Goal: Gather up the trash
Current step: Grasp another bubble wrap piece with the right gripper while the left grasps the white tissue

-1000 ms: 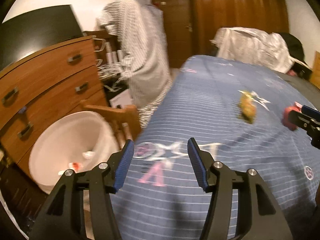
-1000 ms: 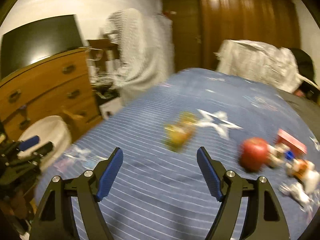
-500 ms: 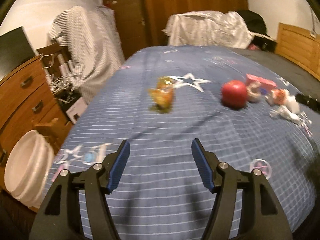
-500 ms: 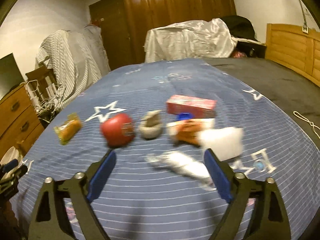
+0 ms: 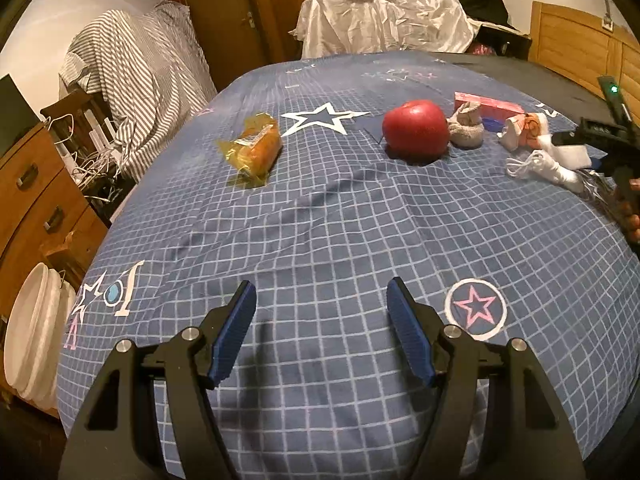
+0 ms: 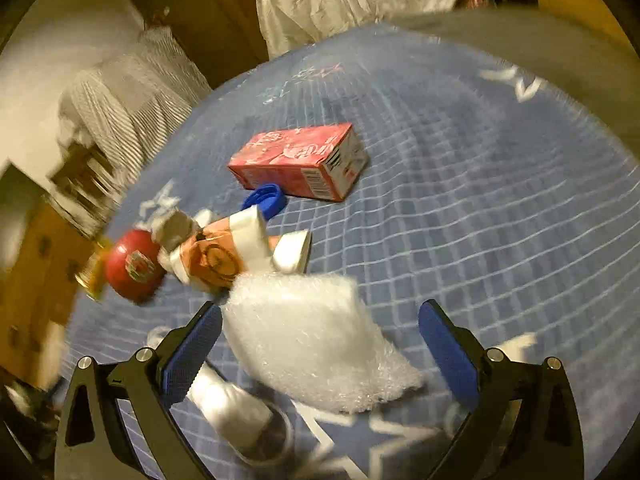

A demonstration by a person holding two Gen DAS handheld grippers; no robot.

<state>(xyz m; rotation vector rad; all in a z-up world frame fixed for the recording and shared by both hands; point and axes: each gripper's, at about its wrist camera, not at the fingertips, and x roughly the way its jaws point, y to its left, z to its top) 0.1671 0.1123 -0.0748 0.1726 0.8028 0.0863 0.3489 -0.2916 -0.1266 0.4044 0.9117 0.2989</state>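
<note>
Trash lies on a blue checked bedspread (image 5: 320,220). My left gripper (image 5: 321,312) is open and empty above the near part of the bed. Beyond it lie a yellow wrapped snack (image 5: 254,150), a red apple (image 5: 416,128), a crumpled tissue (image 5: 466,128), a pink carton (image 5: 488,104) and white wrappers (image 5: 544,166). My right gripper (image 6: 320,340) is open, its jaws on either side of a white bubble-wrap piece (image 6: 316,340), not closed on it. Ahead lie an orange-white wrapper (image 6: 224,256), a blue cap (image 6: 266,200), the pink carton (image 6: 300,162) and the apple (image 6: 134,266).
A white bin (image 5: 30,332) stands on the floor at the bed's left, beside a wooden dresser (image 5: 28,200). A chair draped with striped cloth (image 5: 136,80) and tangled cables stand further back. A covered heap (image 5: 384,20) sits at the bed's far end.
Both grippers swung right from the bin side toward the trash. My right gripper moved forward and down until the bubble wrap sat between its open jaws.
</note>
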